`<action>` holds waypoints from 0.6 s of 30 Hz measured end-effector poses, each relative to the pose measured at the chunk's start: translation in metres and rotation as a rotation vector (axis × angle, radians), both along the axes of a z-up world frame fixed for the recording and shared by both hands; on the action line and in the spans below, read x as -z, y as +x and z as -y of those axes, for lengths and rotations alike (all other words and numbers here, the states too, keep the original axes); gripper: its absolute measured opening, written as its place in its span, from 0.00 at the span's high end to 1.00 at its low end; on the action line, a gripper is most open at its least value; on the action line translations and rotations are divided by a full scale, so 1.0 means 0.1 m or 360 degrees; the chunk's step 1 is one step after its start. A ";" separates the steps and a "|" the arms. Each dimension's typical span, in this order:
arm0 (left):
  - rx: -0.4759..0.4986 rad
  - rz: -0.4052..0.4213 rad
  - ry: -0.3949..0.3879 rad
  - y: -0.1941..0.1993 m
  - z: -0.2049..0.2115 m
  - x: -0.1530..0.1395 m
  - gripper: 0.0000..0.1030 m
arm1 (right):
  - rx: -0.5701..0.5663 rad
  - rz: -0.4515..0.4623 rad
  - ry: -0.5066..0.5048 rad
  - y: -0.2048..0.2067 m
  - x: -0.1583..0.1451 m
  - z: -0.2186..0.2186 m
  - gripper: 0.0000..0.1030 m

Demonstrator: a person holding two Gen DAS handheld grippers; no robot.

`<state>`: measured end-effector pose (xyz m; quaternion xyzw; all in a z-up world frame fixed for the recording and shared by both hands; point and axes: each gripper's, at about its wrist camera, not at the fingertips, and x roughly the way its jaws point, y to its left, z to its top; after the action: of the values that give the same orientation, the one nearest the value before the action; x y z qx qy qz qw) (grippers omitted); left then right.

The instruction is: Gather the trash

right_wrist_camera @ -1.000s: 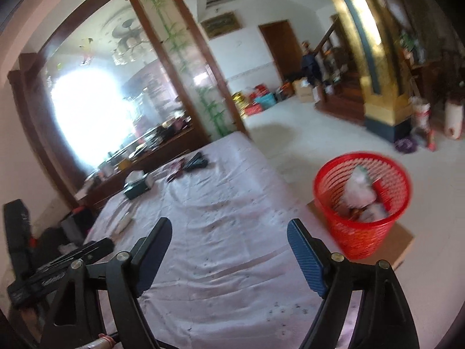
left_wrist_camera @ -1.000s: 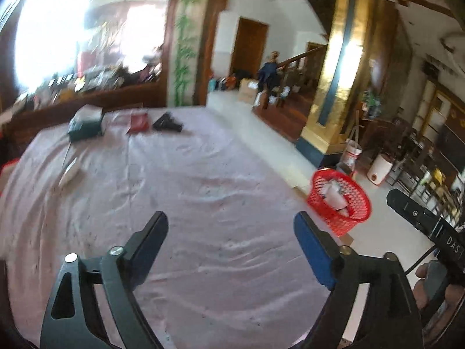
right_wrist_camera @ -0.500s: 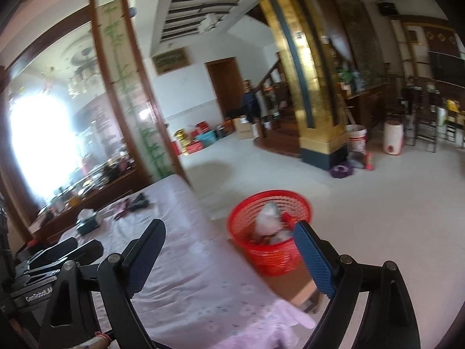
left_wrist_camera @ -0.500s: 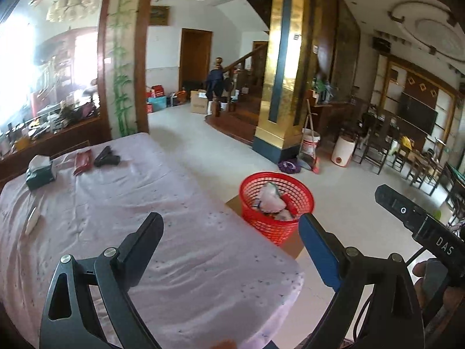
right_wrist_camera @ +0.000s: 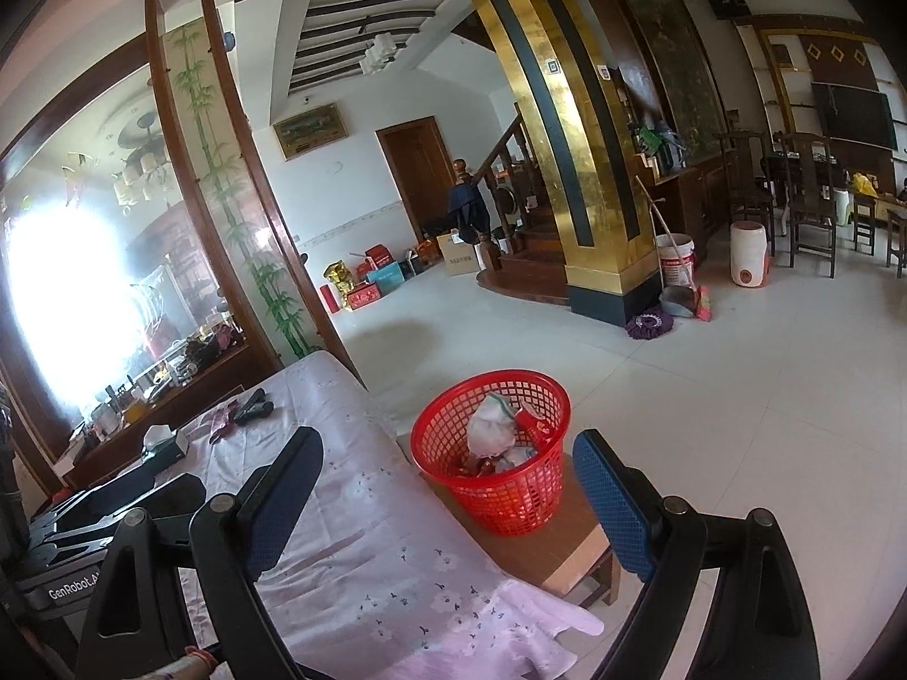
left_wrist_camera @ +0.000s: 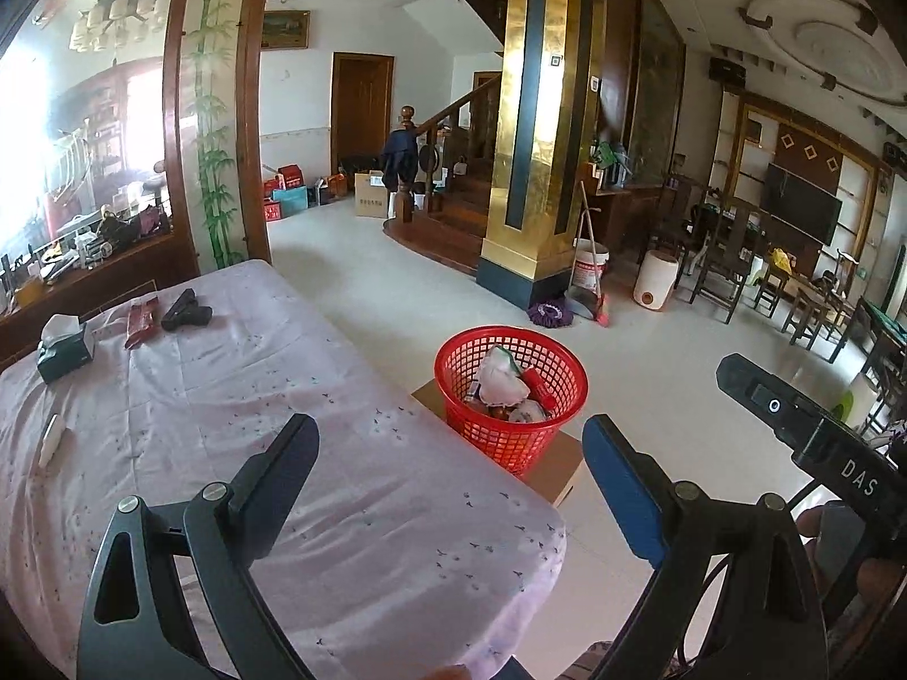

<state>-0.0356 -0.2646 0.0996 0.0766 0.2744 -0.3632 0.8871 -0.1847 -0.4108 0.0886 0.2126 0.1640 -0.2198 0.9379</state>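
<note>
A red mesh basket [left_wrist_camera: 513, 445] [right_wrist_camera: 499, 504] stands on a low wooden stool [right_wrist_camera: 544, 558] just past the table's right edge. Crumpled white and red wrappers [left_wrist_camera: 499, 379] [right_wrist_camera: 490, 425] lie inside it. My left gripper [left_wrist_camera: 448, 425] hovers above the lilac-clothed table [left_wrist_camera: 227, 396], open, with nothing between its fingers. My right gripper [right_wrist_camera: 448, 439] is also open and empty, pointing at the basket from above the table's near corner [right_wrist_camera: 368, 538]. At the table's far end lie a red packet [left_wrist_camera: 140, 323], a black object [left_wrist_camera: 187, 311], a tissue box [left_wrist_camera: 62, 348] and a small white item [left_wrist_camera: 51, 439].
The right gripper's body [left_wrist_camera: 793, 425] shows at the left view's right edge, the left one's [right_wrist_camera: 85, 538] in the right view's lower left. Beyond the basket are tiled floor [right_wrist_camera: 737, 396], a gold pillar [left_wrist_camera: 538, 170] with a broom and bucket [left_wrist_camera: 589, 272], chairs and stairs.
Both views have swung from the tabletop toward the room. The basket has shifted from the right edge to the middle of each view. Both grippers stayed open and empty.
</note>
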 end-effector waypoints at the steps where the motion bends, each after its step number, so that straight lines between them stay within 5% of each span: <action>1: 0.0001 0.0000 0.0000 0.00 0.00 0.00 0.10 | 0.0001 0.0001 0.0000 0.00 0.00 0.00 0.10; 18: 0.0007 -0.0009 0.0003 0.00 0.02 0.01 0.09 | -0.0001 -0.0011 -0.0007 -0.02 0.02 0.04 0.10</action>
<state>-0.0357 -0.2669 0.0987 0.0768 0.2772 -0.3651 0.8854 -0.1868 -0.4151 0.0863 0.2097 0.1670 -0.2205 0.9378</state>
